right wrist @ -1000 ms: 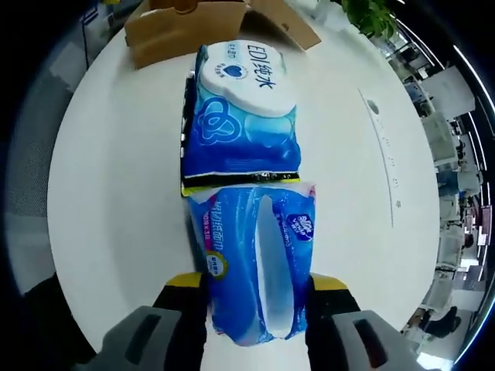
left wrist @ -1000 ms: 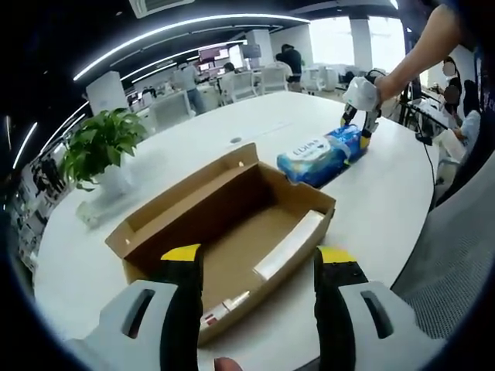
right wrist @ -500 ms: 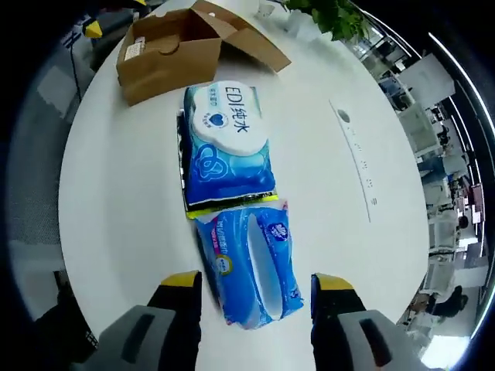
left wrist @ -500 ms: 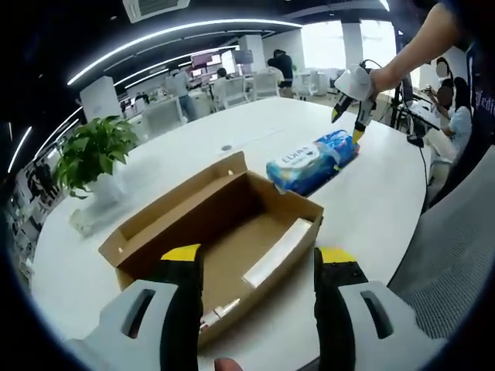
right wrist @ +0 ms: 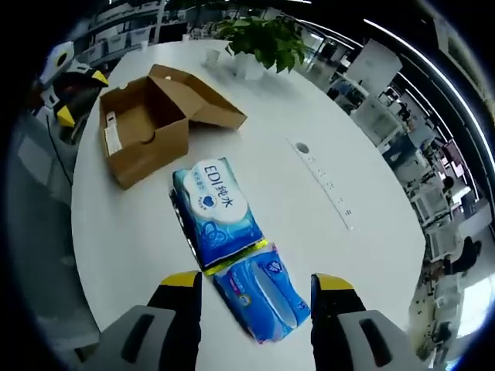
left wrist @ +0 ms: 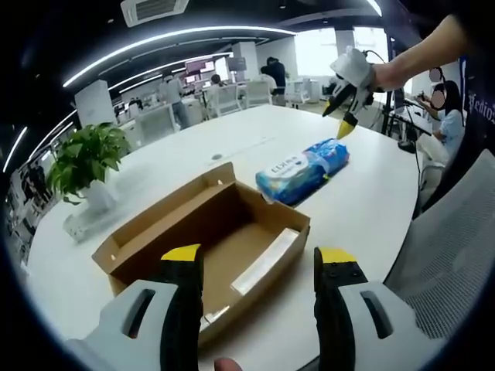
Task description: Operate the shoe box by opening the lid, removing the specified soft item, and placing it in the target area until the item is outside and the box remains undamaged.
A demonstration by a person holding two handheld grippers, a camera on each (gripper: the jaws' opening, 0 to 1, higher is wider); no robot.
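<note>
Shoe box (right wrist: 143, 131) sits open on the white table (right wrist: 309, 224), lid flap folded back, with a potted plant (right wrist: 259, 42) beyond it. Two blue soft packs lie outside the box, end to end and touching: the wipes pack (right wrist: 216, 212) nearer the box, the tissue pack (right wrist: 263, 297) beyond it. Right gripper (right wrist: 255, 282) hovers above the tissue pack, jaws apart and empty; left gripper (left wrist: 259, 255) is at the box's near end, jaws spread, gripping nothing.
</note>
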